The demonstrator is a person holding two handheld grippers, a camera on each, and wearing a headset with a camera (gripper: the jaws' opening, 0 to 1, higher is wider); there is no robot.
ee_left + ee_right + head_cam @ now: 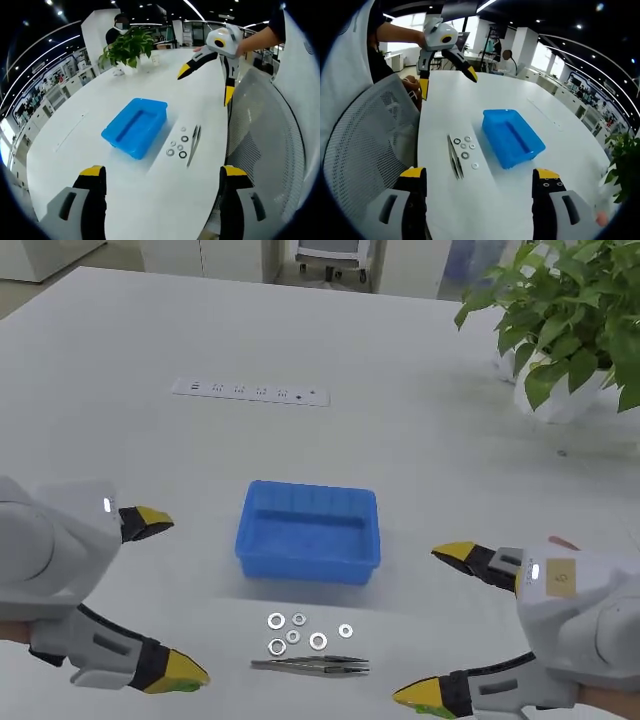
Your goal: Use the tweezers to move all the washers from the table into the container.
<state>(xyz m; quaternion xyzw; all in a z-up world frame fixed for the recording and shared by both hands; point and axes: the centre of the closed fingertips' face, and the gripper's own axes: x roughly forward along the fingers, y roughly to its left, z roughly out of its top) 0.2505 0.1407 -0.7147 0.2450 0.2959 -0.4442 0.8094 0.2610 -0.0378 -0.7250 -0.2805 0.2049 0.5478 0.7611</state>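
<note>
Left gripper [180,599], right gripper [420,625]: jaws wide open on both, nothing held. Six small silver metal washers [318,642] on white table [420,440], just near-side of blue rectangular plastic container [308,532]. Slim metal tweezers [312,666] lie just beside washers, nearer still.

Bright overhead light casts soft shadows on the table [420,440], and both gripper views bend at the edges.

White table [420,450], potted plant [570,310], mesh chair [365,145], ceiling lights [579,26]
</note>
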